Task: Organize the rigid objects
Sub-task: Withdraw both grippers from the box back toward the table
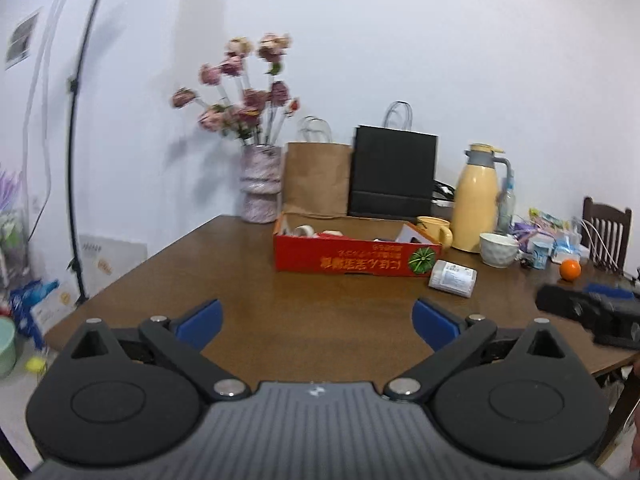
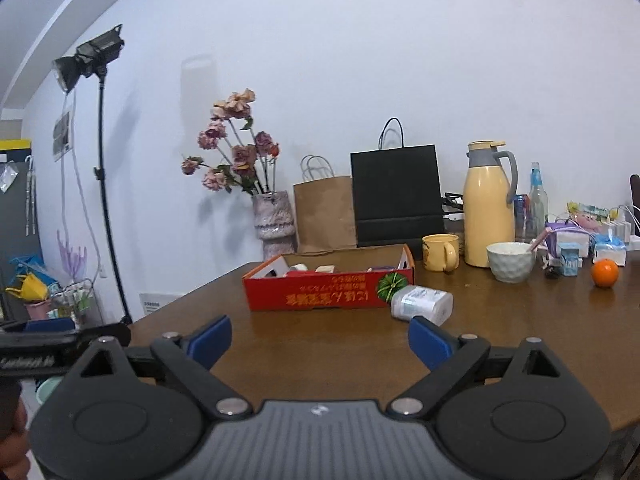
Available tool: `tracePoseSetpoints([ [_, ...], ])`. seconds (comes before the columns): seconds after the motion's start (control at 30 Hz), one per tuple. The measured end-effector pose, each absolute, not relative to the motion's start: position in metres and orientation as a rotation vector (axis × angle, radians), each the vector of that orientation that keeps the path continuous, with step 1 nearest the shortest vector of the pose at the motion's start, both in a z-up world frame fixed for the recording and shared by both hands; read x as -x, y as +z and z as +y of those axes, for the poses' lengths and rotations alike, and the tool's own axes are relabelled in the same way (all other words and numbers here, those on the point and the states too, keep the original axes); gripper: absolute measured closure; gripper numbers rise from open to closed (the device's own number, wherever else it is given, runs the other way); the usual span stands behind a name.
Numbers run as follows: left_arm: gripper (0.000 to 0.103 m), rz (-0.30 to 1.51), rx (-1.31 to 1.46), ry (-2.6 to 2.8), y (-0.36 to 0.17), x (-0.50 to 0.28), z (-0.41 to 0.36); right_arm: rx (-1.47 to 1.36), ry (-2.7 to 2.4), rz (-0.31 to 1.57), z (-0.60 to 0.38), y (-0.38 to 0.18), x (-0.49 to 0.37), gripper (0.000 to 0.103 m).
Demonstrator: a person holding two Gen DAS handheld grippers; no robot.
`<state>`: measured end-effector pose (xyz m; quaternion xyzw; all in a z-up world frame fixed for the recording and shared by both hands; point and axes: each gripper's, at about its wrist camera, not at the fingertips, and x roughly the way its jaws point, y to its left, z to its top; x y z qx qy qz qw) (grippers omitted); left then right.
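Note:
A red cardboard box (image 1: 352, 258) (image 2: 320, 294) sits open on the brown table (image 1: 280, 320) (image 2: 320, 340), with several small items inside. A white plastic bottle (image 1: 453, 277) (image 2: 422, 304) lies on its side at the box's right front corner. My left gripper (image 1: 318, 322) hovers over the table's near edge, open and empty, well short of the box. Just as open and empty, my right gripper (image 2: 319, 340) has its right blue pad (image 2: 428, 342) close in front of the bottle. The other gripper shows at each view's edge.
Along the wall stand a vase of dried flowers (image 2: 274, 224), a brown paper bag (image 2: 324, 212), a black bag (image 2: 396, 196) and a yellow thermos jug (image 2: 490, 204). A yellow mug (image 2: 440, 252), white bowl (image 2: 510, 262), orange (image 2: 605, 273) and small packets lie right. A light stand (image 2: 104, 184) rises left.

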<state>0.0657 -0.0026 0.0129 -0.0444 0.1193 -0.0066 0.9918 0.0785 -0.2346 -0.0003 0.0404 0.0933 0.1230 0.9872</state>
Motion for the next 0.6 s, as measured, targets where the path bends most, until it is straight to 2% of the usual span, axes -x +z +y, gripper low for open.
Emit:
tracePoseSetpoints([
  [0.13, 0.000, 0.222, 0.066, -0.035, 0.011, -0.037, -0.002, -0.054, 0.214, 0.168, -0.234, -0.007, -0.042, 0.000],
  [0.6, 0.000, 0.257, 0.083, -0.027, 0.004, -0.024, 0.004, -0.065, 0.230, 0.140, -0.230, -0.013, -0.023, 0.000],
])
